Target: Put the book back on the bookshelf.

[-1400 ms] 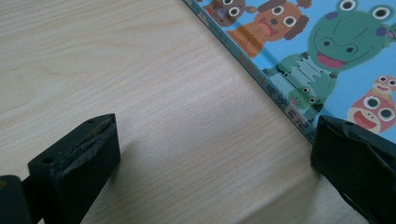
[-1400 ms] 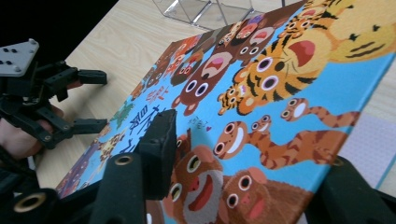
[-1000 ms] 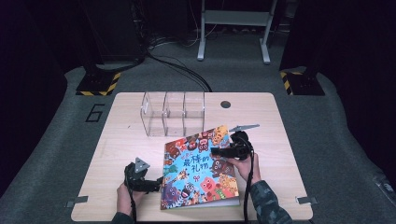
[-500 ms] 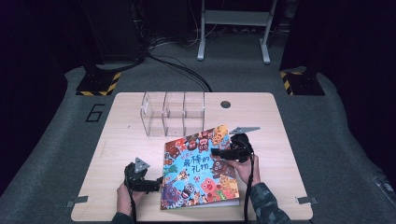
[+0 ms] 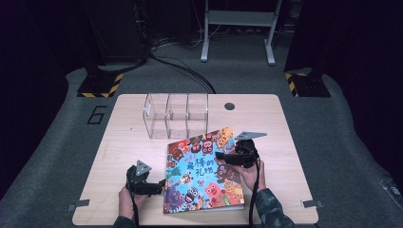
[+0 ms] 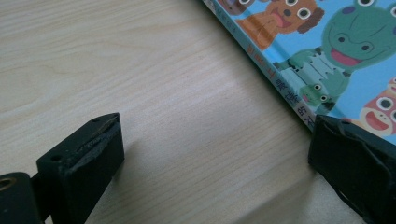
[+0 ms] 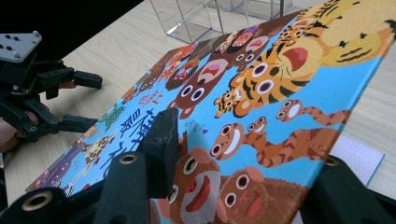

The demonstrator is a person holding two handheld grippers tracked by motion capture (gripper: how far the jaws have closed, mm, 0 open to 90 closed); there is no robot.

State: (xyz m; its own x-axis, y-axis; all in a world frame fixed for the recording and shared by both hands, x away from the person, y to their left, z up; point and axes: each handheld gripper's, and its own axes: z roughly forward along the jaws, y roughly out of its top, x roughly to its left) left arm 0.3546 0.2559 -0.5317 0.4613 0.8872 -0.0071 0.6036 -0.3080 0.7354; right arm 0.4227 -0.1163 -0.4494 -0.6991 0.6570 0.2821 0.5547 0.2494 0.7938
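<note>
Our book [image 5: 204, 173], a bright picture book with cartoon animals on its cover, lies on the near half of the table [image 5: 266, 118], just in front of the clear divided box [image 5: 177, 115]. Over the last second almost nothing has shifted: the book lies where it lay, and both hands have kept their places. What has settled is the hold. Our right gripper [image 5: 227, 156] has its jaws closed on the front cover at the book's right side, one jaw on top and the other beneath, and in the right gripper view the cover [image 7: 280, 102] stands lifted off the white pages. Our left gripper [image 5: 159, 183] rests wide open at the spine, holding nothing, one jaw just touching the book's edge [image 6: 280, 88]. We judge the cover is now ready to be swung open.
</note>
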